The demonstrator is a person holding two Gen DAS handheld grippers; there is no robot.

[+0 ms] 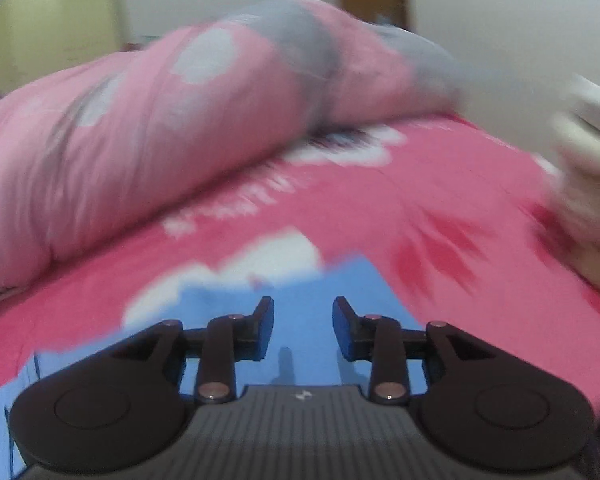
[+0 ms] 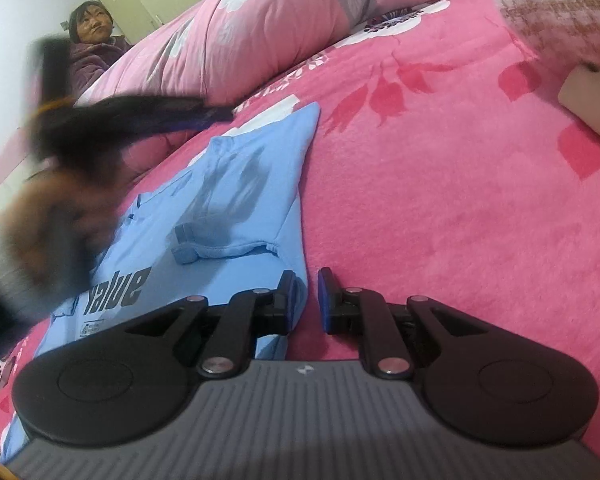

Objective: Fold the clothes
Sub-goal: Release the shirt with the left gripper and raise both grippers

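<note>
Blue shirt printed "value"; left tongs parted, empty; right tongs narrow

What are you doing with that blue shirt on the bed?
A person holding a gripper in each hand is folding a light blue T-shirt with black lettering on a pink flowery bed cover. The right gripper sits at the shirt's edge with only a thin gap between its fingers and nothing visibly pinched. The left gripper is open above the shirt, holding nothing. The shirt looks partly folded.
</note>
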